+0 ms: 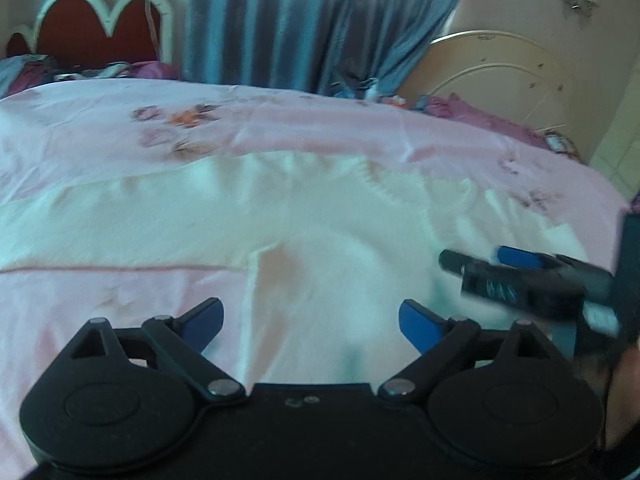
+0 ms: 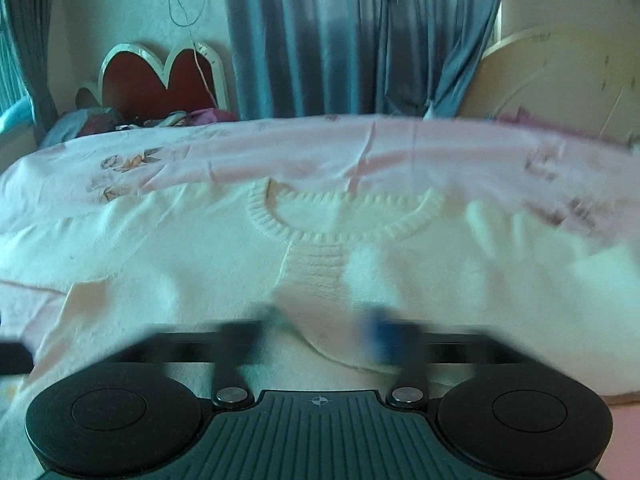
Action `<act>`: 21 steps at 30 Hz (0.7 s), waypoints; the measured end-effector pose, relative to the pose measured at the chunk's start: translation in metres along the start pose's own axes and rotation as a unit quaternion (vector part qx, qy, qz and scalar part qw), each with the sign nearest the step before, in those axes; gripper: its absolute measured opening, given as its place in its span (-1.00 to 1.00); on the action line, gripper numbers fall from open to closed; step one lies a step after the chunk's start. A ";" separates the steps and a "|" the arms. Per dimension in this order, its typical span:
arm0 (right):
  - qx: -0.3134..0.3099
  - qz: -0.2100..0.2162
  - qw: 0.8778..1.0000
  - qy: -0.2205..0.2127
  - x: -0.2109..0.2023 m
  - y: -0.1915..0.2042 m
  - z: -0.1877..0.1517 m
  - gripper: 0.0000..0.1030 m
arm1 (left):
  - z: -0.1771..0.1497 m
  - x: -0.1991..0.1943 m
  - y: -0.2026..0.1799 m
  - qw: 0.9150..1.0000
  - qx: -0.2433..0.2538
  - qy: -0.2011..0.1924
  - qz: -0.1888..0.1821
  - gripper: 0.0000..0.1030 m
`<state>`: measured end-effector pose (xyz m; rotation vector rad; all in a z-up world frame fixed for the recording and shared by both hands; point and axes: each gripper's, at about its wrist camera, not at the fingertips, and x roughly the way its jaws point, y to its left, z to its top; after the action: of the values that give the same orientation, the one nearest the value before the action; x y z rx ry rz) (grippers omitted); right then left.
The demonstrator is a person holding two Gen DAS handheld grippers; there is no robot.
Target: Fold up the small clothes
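Bed (image 1: 100,300): pink flowered cover, carrying everything; we are working near its front edge, headboards and blue curtain (image 2: 340,40) beyond the far edge.

Sweater (image 2: 180,248): white knit, small, lying flat across the middle of the bed, ribbed neckline (image 2: 340,216) toward the far edge, one sleeve running out toward the left edge. A cuff or folded panel is lying over the chest below the neckline. We are judging the fold as begun, not finished.

Right tool (image 2: 320,332): blurred with motion, low over the sweater's body below the neckline; we cannot tell whether its jaws are clenched or released, or whether knit is between them. In the left wrist view it is showing at the right, tips pointing inward over the garment.

Left tool (image 1: 311,320): released, jaws spread wide, nothing between them, hanging over the sweater's lower part near a pinkish stain.

Handling note: we are advising a pinch through one layer only at the hem or sleeve edge, both tools level, carrying the cloth low and straight so the soft knit is not dragging or bunching, then smoothing toward the crease.
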<state>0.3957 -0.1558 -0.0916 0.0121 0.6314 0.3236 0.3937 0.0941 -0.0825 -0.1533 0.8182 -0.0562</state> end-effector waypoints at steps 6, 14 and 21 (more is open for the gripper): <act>0.101 -0.045 0.994 0.019 -0.036 -0.061 -0.022 -0.44 | 0.013 0.044 -0.042 0.994 0.005 0.018 -0.103 0.36; 0.194 -0.081 0.977 0.033 -0.060 -0.123 -0.041 -0.46 | 0.025 0.113 -0.081 0.982 -0.042 0.066 -0.172 -0.26; 0.253 -0.087 0.963 0.037 -0.055 -0.146 -0.043 -0.46 | 0.034 0.109 -0.076 0.985 -0.034 0.040 -0.167 -0.93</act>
<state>0.3721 -0.3150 -0.1110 0.4353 0.7709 -0.0138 0.4940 0.0107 -0.1260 -0.3538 0.8677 -0.3525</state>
